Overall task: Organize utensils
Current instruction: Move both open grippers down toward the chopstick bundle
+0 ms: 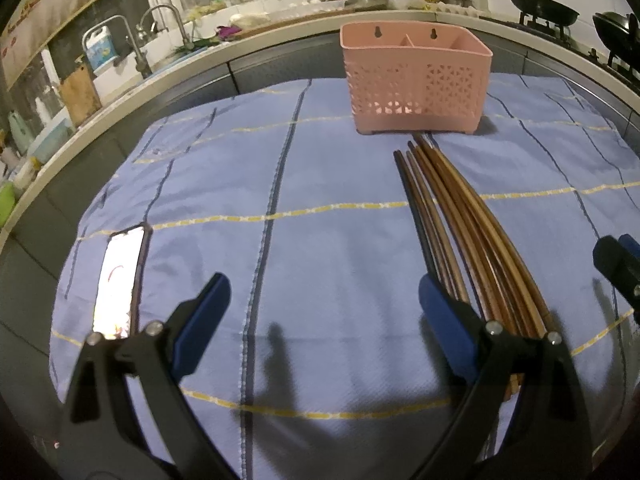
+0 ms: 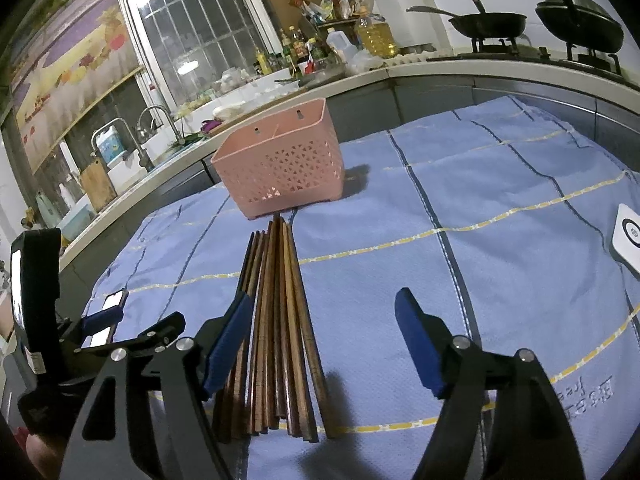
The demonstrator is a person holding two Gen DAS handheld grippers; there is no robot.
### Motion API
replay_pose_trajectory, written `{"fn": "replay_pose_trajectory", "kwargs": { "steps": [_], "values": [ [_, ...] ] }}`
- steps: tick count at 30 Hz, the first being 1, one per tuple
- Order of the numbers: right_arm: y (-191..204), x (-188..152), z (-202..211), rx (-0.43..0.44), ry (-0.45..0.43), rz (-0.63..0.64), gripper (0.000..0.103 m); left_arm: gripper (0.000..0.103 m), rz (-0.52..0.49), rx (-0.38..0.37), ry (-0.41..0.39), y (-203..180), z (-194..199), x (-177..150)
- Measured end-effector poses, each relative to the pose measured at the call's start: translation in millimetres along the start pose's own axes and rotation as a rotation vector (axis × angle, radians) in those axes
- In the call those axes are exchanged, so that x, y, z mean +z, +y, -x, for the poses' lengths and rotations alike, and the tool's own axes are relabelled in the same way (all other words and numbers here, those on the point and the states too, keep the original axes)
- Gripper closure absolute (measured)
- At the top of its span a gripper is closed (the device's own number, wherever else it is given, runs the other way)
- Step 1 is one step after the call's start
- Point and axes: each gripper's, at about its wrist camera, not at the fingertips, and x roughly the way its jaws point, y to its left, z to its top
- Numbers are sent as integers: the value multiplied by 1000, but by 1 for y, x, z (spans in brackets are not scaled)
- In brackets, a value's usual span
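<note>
A bundle of several dark wooden chopsticks [image 2: 276, 320] lies flat on the blue checked cloth [image 2: 480, 272], tips toward a pink perforated utensil basket [image 2: 280, 164] with two compartments. My right gripper [image 2: 324, 316] stands open low over the bundle's near end. The sticks lie just inside its left pad and nothing presses on them. My left gripper [image 1: 324, 300] is open over bare cloth, with the chopsticks [image 1: 460, 220] just outside its right finger. The basket [image 1: 416, 80] stands upright beyond the stick tips.
A lit phone [image 1: 120, 280] lies on the cloth at the left. A white device [image 2: 630, 240] sits at the cloth's right edge. Behind runs a kitchen counter with a sink [image 2: 160, 148], bottles and two woks on a stove [image 2: 492, 24].
</note>
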Motion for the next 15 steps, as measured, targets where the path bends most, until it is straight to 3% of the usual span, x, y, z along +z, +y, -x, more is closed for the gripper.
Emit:
{"fn": "replay_pose_trajectory", "kwargs": {
  "steps": [7,15],
  "values": [
    [2,0,-7,-1,35,34,32,12,8,-12,14,1,-7,2],
    [-9,7,-16,3,90,15,50,12,15,-33,17,2,-13,7]
  ]
}}
